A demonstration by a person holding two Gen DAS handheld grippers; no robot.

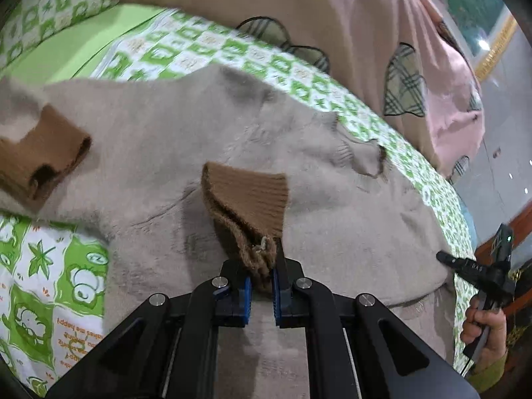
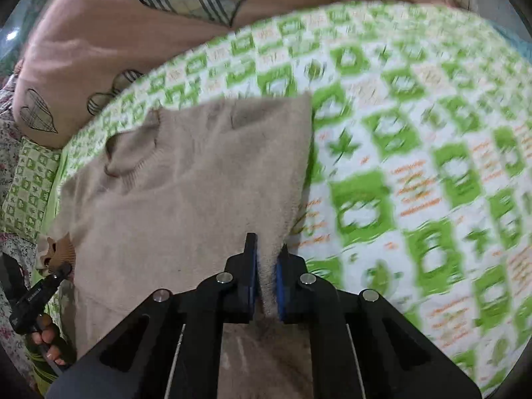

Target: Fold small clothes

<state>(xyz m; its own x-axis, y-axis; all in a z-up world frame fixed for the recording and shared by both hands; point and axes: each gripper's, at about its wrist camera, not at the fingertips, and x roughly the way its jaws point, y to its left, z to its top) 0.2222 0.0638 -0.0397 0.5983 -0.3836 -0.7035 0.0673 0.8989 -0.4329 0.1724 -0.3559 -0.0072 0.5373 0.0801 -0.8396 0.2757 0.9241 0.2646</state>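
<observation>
A small beige sweater (image 1: 173,139) with brown ribbed cuffs lies on a green-and-white patterned bedsheet (image 1: 186,50). My left gripper (image 1: 261,266) is shut on one brown cuff (image 1: 249,199) and holds it over the sweater's body. The other brown cuff (image 1: 43,156) lies folded over at the left. In the right wrist view my right gripper (image 2: 266,259) is shut on the sweater's (image 2: 186,179) right edge, near the hem. The sweater's collar (image 2: 129,153) points away from me. The right gripper also shows in the left wrist view (image 1: 472,266), and the left one in the right wrist view (image 2: 50,279).
A pink quilt with plaid heart patches (image 1: 349,33) is bunched along the far side of the bed, also in the right wrist view (image 2: 133,16). The patterned sheet (image 2: 415,166) stretches to the right of the sweater. A matching pillow (image 1: 56,10) lies at the far left.
</observation>
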